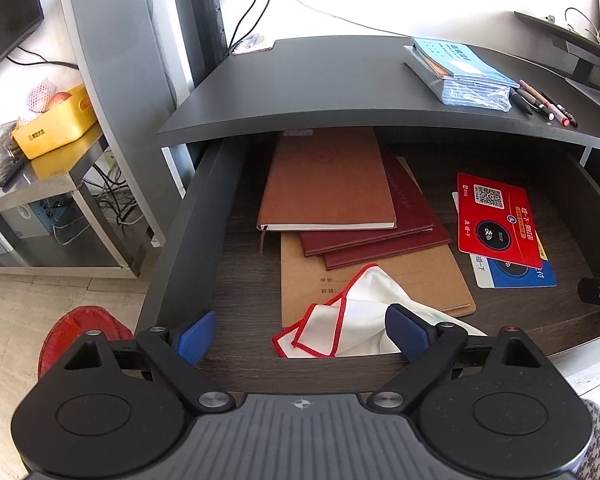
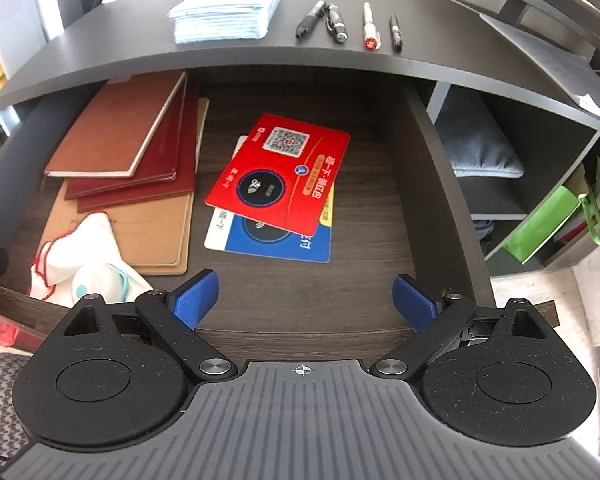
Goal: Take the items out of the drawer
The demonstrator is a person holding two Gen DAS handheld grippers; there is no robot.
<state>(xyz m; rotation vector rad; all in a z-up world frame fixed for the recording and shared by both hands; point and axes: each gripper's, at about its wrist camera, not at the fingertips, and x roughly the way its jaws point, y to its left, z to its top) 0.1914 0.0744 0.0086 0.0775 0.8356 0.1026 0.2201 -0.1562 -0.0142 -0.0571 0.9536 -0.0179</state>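
Observation:
The drawer [image 1: 188,216] [image 2: 432,184] is pulled out under a dark desk top. Inside lie a brown notebook [image 1: 328,180] [image 2: 116,132] on dark red folders [image 1: 400,220] [image 2: 156,168] and a tan folder [image 1: 432,280] [image 2: 156,228]. A white cloth with red edging [image 1: 340,320] [image 2: 72,248] sits at the front. A red card [image 1: 496,220] [image 2: 284,176] overlaps a blue card [image 1: 516,276] [image 2: 276,240]. My left gripper [image 1: 300,338] hovers open over the drawer's front, above the cloth. My right gripper [image 2: 306,300] is open above the drawer front, nearer than the cards.
On the desk top rest a stack of light blue booklets [image 1: 460,72] [image 2: 228,12] and several pens [image 1: 544,104] [image 2: 348,24]. A yellow basket [image 1: 56,120] stands on a metal side table at left. Open shelves [image 2: 540,184] with a green folder are at right.

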